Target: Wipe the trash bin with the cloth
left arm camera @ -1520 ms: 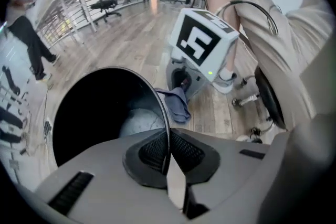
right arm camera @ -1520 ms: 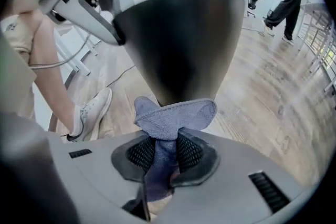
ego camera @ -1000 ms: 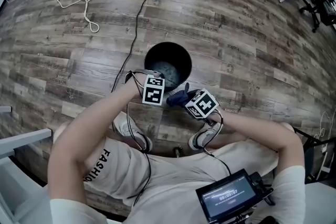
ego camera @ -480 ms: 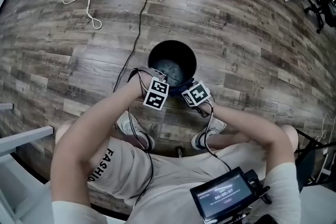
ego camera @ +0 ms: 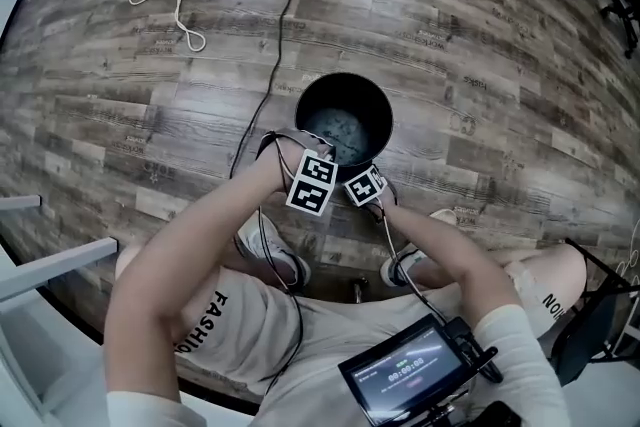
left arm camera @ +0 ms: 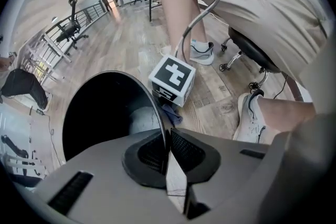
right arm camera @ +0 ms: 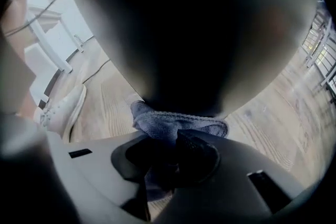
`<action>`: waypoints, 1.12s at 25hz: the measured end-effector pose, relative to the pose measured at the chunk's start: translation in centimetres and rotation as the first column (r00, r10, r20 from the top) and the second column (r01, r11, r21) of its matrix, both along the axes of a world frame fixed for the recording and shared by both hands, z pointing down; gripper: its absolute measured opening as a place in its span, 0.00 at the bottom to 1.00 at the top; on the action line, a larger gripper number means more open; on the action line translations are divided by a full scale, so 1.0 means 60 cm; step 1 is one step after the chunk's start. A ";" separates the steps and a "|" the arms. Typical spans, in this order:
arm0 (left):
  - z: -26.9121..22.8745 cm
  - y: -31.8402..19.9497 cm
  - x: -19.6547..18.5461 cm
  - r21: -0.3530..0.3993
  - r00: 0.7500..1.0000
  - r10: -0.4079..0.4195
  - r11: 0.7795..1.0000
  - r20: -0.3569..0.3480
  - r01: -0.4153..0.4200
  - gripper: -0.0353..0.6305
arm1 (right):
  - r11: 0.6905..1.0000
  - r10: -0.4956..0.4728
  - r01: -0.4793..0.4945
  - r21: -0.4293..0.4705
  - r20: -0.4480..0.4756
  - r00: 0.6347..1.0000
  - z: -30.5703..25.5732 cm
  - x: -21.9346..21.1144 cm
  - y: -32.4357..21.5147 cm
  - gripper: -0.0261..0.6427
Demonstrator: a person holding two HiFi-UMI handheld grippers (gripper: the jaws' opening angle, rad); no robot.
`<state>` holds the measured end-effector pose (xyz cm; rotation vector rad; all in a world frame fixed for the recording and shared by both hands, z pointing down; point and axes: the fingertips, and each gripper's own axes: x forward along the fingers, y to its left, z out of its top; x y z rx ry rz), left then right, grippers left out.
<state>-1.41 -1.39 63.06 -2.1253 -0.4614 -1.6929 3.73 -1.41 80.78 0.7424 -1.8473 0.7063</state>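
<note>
The left claw (left arm camera: pixel 167 136) has just been closing and is clenched on the near rim of the trash bin (left arm camera: pixel 100 107). The right claw (right arm camera: pixel 176 140) grasps the blue cloth (right arm camera: pixel 176 123), which lies against the bin's outer wall. The bin stands on the wooden floor (ego camera: pixel 150 115).

My shorts (ego camera: pixel 205 320) read "FASHIO" along the left leg. The screen (ego camera: pixel 405 378) right of the shorts shows digits too small to read.

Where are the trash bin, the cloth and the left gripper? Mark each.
trash bin (ego camera: pixel 345 76), head view, far rim.
cloth (right arm camera: pixel 178 123), right gripper view, bunched fold.
left gripper (left arm camera: pixel 167 140), left gripper view, between its fingertips.
</note>
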 end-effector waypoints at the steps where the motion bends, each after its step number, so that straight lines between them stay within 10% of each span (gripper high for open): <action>1: -0.001 -0.001 0.001 0.000 1.000 0.000 1.000 -0.002 0.000 0.10 | 1.000 -0.003 0.004 0.015 -0.011 1.000 0.010 -0.001 -0.002 0.15; 13: 0.005 -0.001 -0.002 0.037 0.999 -0.035 0.999 0.008 0.035 0.11 | 0.991 0.018 -0.010 -0.130 0.064 0.998 -0.069 -0.017 0.044 0.15; 19: -0.018 -0.005 -0.009 -0.016 0.999 -0.030 0.999 0.020 0.030 0.36 | 0.992 -0.034 0.051 -0.119 0.145 0.989 -0.192 -0.028 0.079 0.15; 28: 0.016 -0.043 -0.050 0.075 0.990 -0.038 0.997 0.135 0.027 0.22 | 0.998 0.038 -0.022 -0.056 0.291 0.956 -0.401 -0.029 0.066 0.15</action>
